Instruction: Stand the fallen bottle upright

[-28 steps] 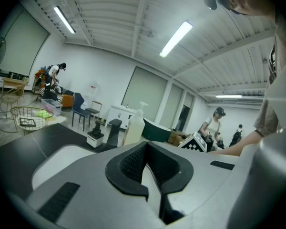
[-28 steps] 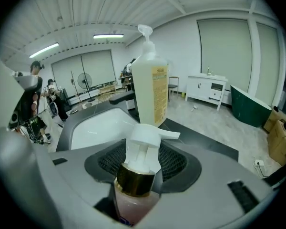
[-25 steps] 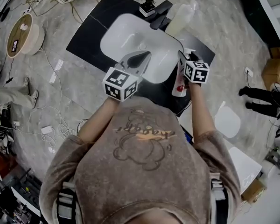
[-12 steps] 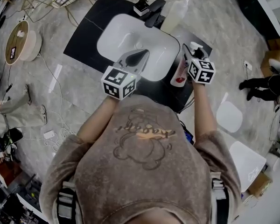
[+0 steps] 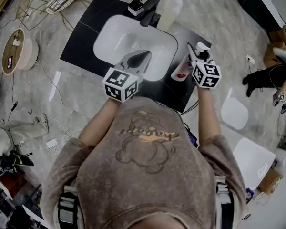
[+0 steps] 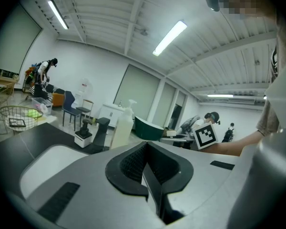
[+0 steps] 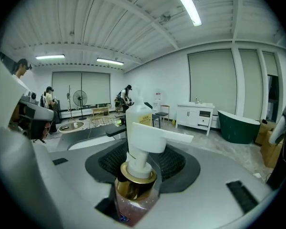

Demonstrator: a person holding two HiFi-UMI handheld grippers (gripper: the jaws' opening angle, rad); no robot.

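One pump bottle [image 7: 135,197], pinkish liquid inside, base cut off; your right gripper [image 7: 139,168] is closing its jaws on the neck. Your left gripper [image 6: 150,173]: jaws pressed together, empty.

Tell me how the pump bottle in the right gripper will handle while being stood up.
Held near the gold collar by the right gripper, the pump bottle probably swings, its body hanging below the grip. The clear body looks smooth, so it may slip. It looks narrow, with a wide pump head, so it could tip if set down tilted.
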